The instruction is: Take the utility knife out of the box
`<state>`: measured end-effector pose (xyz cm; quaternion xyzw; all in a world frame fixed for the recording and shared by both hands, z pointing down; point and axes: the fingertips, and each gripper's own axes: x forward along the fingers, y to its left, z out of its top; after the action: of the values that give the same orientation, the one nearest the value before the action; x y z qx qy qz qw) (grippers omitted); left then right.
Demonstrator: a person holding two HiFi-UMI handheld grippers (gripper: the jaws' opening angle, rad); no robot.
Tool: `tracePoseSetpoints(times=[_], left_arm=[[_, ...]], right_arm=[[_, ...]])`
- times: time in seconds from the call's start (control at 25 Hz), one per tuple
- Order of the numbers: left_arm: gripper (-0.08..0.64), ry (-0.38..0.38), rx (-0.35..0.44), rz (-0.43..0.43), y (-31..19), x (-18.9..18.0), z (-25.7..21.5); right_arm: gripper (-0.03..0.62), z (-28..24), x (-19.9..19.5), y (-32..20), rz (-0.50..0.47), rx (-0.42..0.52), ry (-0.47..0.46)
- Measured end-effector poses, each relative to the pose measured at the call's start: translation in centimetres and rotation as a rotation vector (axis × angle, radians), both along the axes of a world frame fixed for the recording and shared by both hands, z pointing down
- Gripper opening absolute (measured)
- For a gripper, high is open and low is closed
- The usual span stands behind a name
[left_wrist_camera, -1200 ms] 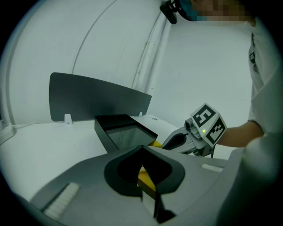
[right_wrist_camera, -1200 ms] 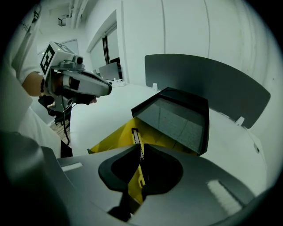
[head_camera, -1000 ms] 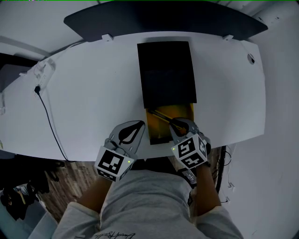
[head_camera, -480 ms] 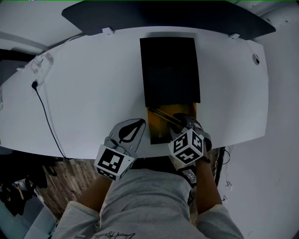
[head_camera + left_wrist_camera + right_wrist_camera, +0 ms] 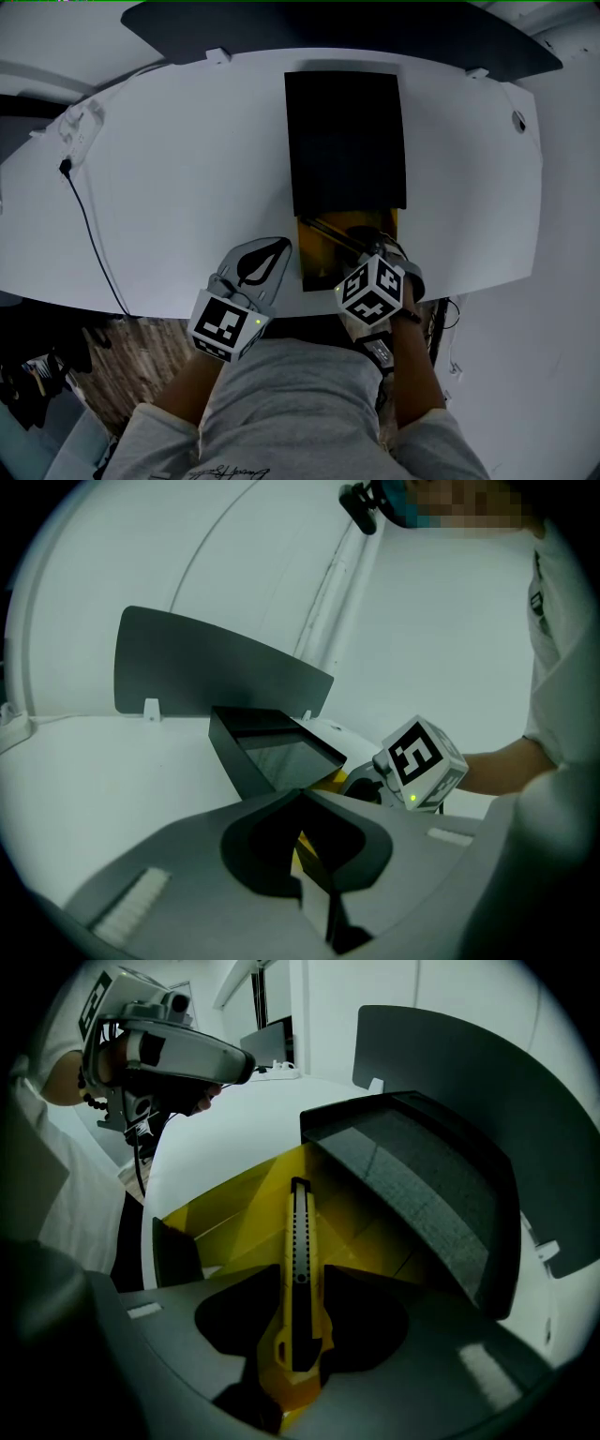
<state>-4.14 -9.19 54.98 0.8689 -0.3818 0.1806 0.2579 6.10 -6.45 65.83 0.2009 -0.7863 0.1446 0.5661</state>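
The utility knife [image 5: 298,1222] is seen lying in the yellow tray [image 5: 225,1213] of the box [image 5: 345,141]. The right claw [image 5: 300,1283] is held straight over it, pointing steeply down. Its jaws have just been opening and are now spread wide. The knife's thick end is found between them, but it is not squeezed by either jaw. The left claw [image 5: 281,246] is closed, with its tips together, and nothing is held in it. It is placed just beside the tray, at the tray's 9 o'clock.

The tray has been slid out of the black box at its 6 o'clock side, toward the person. The box is set on a white desk [image 5: 187,169]. A black cable [image 5: 89,225] is laid across the desk at 9 o'clock. A dark panel [image 5: 328,23] is fixed along the desk's edge at 12 o'clock. A wooden floor [image 5: 141,342] is seen below the desk.

In the head view the knife is shown only as a thin dark line, running from 10 o'clock to 4 o'clock. Its yellow body and black slider are made clear in the right gripper view. The knife is not shown in the left gripper view, but the right claw's marker cube [image 5: 420,761] is.
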Motion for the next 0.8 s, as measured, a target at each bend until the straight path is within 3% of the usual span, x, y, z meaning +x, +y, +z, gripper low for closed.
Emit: tracePoseSetpoints(times=[0.8], left_arm=[[0.000, 0.001, -0.016, 0.004, -0.06, 0.09, 0.49]], right_arm=[[0.132, 0.15, 0.07, -0.25, -0.012, -0.035, 0.013]])
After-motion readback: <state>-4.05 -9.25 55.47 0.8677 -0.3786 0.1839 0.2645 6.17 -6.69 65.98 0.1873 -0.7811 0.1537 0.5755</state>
